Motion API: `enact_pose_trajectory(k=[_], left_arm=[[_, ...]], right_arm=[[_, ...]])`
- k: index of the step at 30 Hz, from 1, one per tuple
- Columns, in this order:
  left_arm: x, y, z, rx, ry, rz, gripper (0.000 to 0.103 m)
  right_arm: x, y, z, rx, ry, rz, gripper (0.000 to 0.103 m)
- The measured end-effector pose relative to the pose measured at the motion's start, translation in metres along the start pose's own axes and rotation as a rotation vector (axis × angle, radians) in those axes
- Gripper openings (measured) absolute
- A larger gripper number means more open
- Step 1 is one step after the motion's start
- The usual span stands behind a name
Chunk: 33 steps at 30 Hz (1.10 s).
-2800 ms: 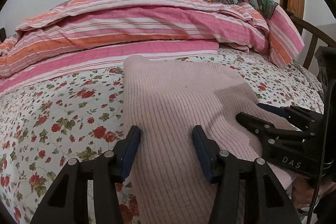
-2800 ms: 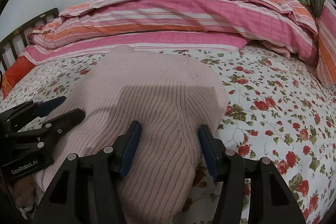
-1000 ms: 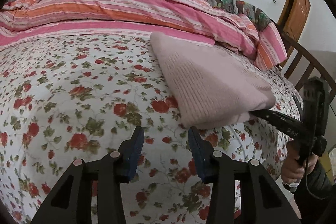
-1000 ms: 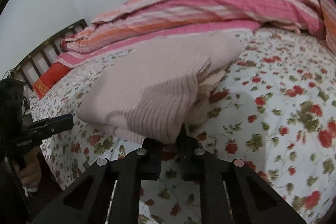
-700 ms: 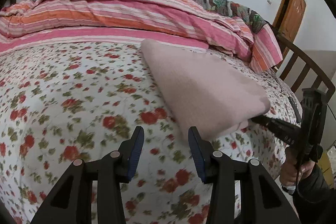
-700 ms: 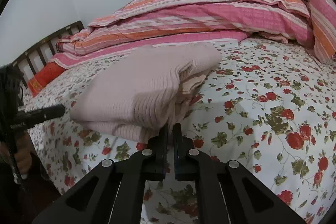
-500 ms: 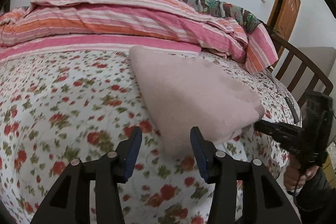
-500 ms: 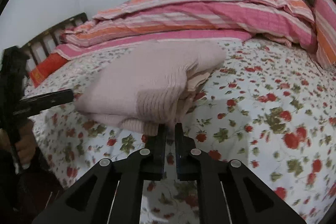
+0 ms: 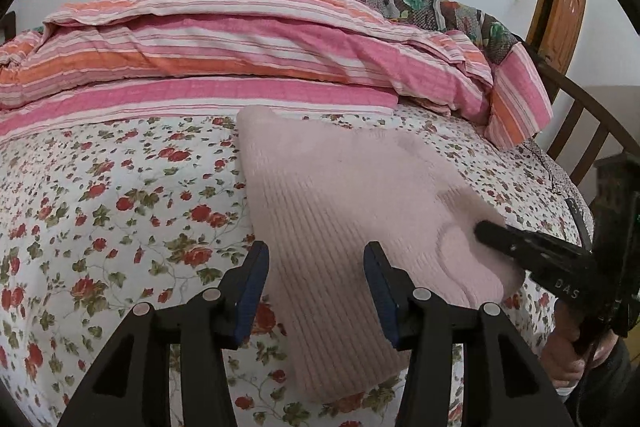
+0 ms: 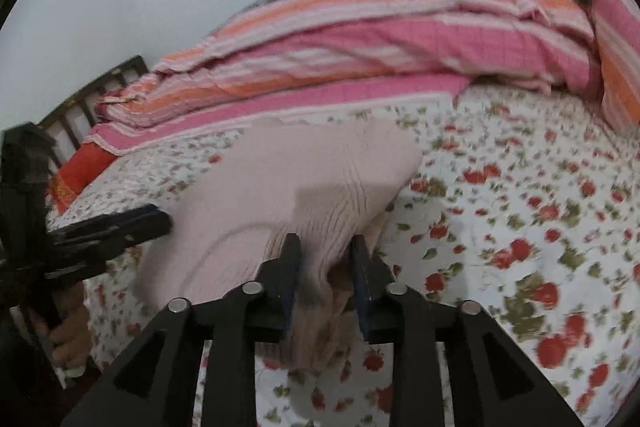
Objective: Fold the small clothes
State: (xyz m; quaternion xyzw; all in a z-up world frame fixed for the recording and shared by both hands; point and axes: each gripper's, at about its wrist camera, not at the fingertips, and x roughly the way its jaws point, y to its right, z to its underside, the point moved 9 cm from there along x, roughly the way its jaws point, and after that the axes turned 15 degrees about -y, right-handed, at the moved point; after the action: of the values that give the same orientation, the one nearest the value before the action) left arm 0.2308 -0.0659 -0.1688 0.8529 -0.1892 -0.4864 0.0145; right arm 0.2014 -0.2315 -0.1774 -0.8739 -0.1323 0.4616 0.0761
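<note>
On the bed [image 9: 120, 207], fingers of the right gripper [image 10: 326, 259] clamped the pink sweater [image 9: 340, 195] at its near edge, while the left gripper [image 9: 316, 267] had its fingers apart.

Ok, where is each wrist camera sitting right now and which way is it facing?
Left wrist: on the left gripper, angled down across the floral sheet toward the striped quilt; its open fingers straddle the pink sweater at its edge; the right gripper and right hand show at right.
Right wrist: on the right gripper, same heading, blurred; its fingers pinch a sweater corner; the left gripper and left hand show at left.
Shared: sweater, sheet, quilt, each other's gripper.
</note>
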Motion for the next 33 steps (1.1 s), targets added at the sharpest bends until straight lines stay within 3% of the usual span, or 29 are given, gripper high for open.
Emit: enact_pose_trajectory(k=[3, 5, 8, 11, 12, 16, 20, 22, 24, 28, 33], left_arm=[[-0.001, -0.005, -0.002, 0.004, 0.006, 0.003, 0.047], [0.001, -0.007, -0.008, 0.003, 0.007, 0.002, 0.048], [0.006, -0.008, -0.019, -0.012, 0.001, 0.007, 0.048], [0.013, -0.004, -0.032, -0.006, -0.004, -0.007, 0.048], [0.016, -0.002, -0.033, -0.004, -0.011, -0.014, 0.048], [0.036, 0.004, -0.035, 0.018, -0.068, -0.057, 0.049], [0.043, 0.007, -0.034, 0.034, -0.062, -0.096, 0.05], [0.044, 0.008, -0.033, 0.041, -0.06, -0.113, 0.05], [0.046, 0.01, -0.033, 0.053, -0.06, -0.124, 0.05], [0.047, 0.011, -0.031, 0.064, -0.06, -0.136, 0.051], [0.045, 0.011, -0.028, 0.044, -0.065, -0.132, 0.051]], right_arm=[[-0.023, 0.004, 0.002, 0.0, 0.094, -0.063, 0.005], [-0.011, 0.015, 0.008, 0.024, 0.029, -0.056, 0.005], [0.005, 0.018, 0.013, -0.017, -0.039, 0.019, 0.007], [-0.011, 0.018, -0.002, -0.006, 0.019, 0.05, 0.027], [-0.015, 0.016, -0.009, -0.005, 0.038, 0.056, 0.029], [-0.002, 0.007, -0.034, -0.032, 0.025, 0.082, 0.029], [0.037, 0.014, -0.034, -0.019, -0.096, 0.113, 0.03], [0.04, 0.019, -0.035, -0.007, -0.091, 0.11, 0.036], [0.044, 0.026, -0.035, 0.025, -0.114, 0.112, 0.049], [0.052, 0.037, -0.03, 0.101, -0.139, 0.026, 0.051], [0.048, 0.031, -0.027, 0.093, -0.125, 0.091, 0.051]])
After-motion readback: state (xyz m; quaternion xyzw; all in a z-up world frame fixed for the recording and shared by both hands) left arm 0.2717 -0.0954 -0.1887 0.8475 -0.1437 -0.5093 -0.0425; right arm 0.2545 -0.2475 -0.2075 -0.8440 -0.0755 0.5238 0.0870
